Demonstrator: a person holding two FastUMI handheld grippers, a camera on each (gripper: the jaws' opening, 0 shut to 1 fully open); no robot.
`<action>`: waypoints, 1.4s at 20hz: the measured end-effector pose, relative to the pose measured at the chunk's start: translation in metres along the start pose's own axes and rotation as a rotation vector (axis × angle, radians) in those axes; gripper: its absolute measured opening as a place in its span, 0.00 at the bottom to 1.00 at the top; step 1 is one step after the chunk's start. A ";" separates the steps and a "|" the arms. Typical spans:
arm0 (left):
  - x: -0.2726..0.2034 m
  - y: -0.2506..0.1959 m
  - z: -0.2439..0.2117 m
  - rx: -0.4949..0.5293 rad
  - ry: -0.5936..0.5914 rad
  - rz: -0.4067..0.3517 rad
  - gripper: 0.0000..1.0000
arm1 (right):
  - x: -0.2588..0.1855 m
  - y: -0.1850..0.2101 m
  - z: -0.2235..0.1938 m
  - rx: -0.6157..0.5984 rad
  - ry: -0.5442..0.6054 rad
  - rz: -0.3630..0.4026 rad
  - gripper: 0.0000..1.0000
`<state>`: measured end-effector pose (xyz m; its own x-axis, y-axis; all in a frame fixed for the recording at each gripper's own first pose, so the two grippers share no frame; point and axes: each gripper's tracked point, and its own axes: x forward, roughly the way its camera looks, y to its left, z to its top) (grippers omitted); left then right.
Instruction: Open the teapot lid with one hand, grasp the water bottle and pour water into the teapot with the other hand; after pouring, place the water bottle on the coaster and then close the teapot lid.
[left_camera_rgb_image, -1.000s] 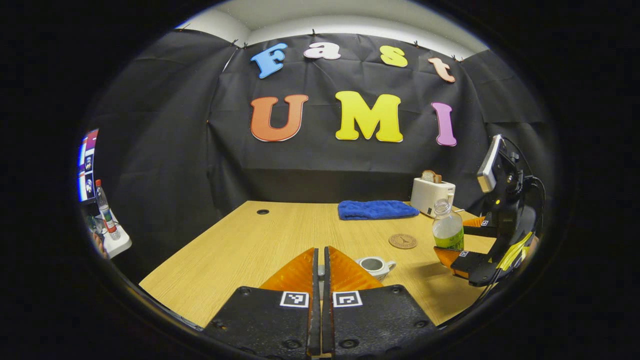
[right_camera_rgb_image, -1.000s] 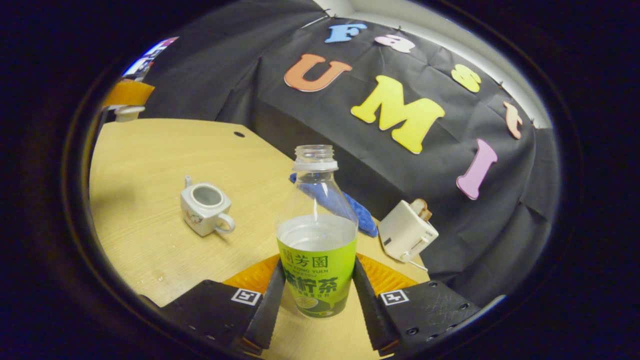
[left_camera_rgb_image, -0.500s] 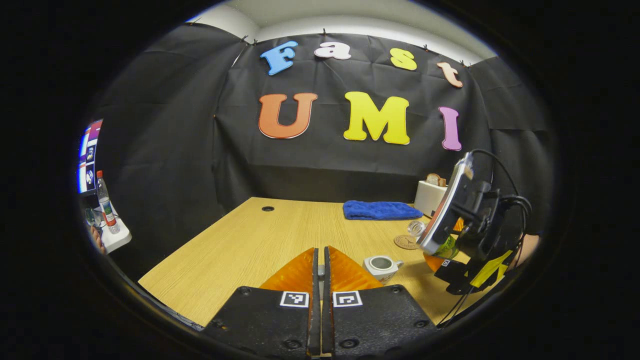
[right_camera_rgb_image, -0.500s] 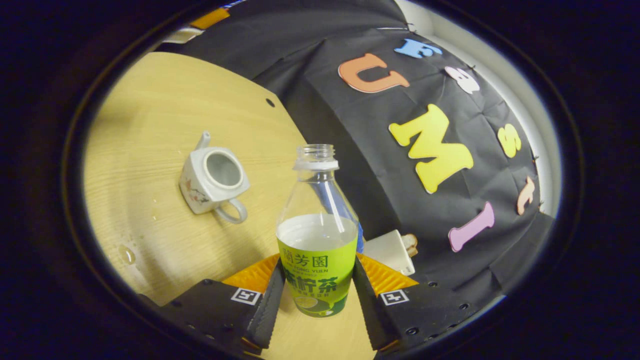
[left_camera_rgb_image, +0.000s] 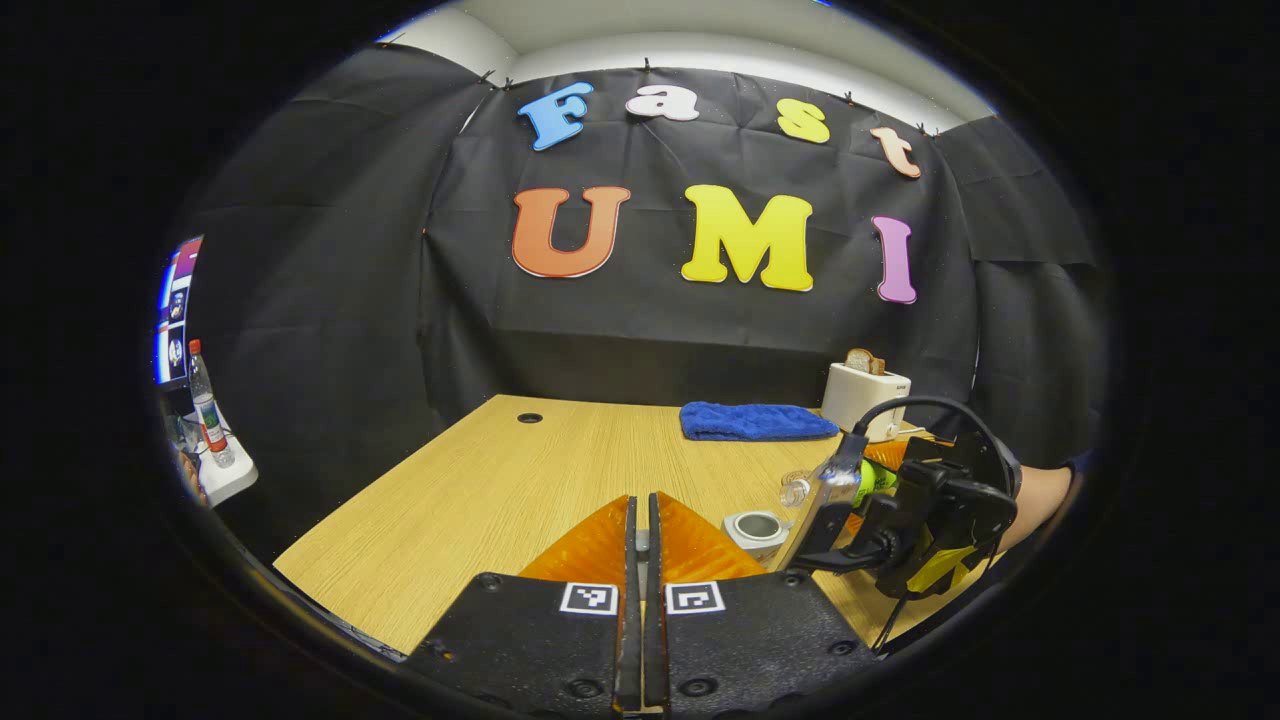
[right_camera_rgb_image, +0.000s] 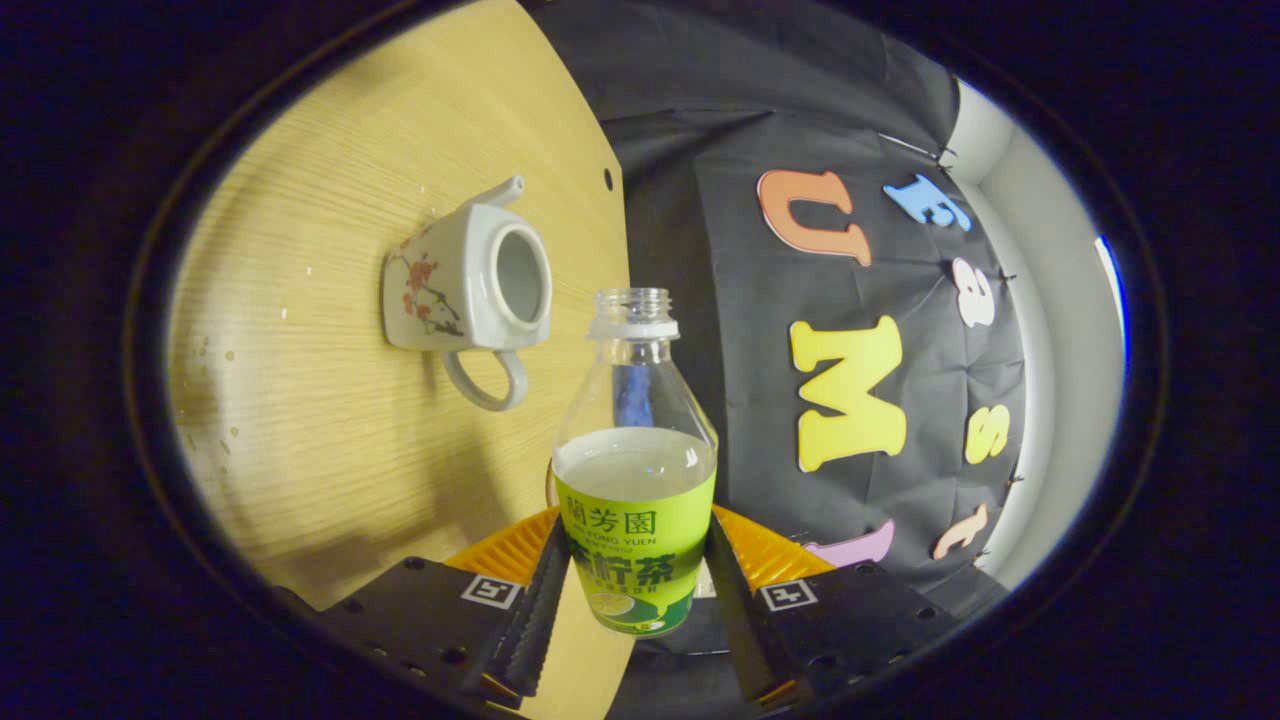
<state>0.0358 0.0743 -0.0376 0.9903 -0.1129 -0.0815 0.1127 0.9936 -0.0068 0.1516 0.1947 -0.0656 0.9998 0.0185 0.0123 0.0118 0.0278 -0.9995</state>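
Recording booth, cloth wall (left_camera_rgb_image: 330, 300), wooden table (left_camera_rgb_image: 500, 490)

Teapot (left_camera_rgb_image: 757, 529) on table (left_camera_rgb_image: 520, 480); towel (left_camera_rgb_image: 757, 421) behind; toaster (left_camera_rgb_image: 866, 393) rightward.

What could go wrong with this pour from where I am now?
The water bottle, gripped low on its label by the right gripper, has a narrow mouth, and the teapot opening is small, so a fast tilt could send water past it; droplets already dot the table. In the left gripper view the bottle's mouth sits beside the opening rather than over it. The left gripper is shut near the teapot and could nudge it.
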 end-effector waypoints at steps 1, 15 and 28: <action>0.000 0.001 -0.002 0.000 0.003 -0.003 0.03 | 0.001 0.000 0.001 -0.016 0.001 -0.008 0.72; -0.002 0.005 -0.003 0.003 0.010 -0.018 0.03 | 0.001 -0.022 0.020 -0.346 -0.036 -0.159 0.71; -0.002 0.008 -0.008 0.016 0.030 -0.014 0.04 | 0.002 -0.032 0.022 -0.421 -0.047 -0.209 0.71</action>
<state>0.0339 0.0827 -0.0454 0.9856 -0.1266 -0.1119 0.1283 0.9917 0.0079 0.1529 0.2158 -0.0329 0.9732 0.1014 0.2062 0.2294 -0.3716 -0.8996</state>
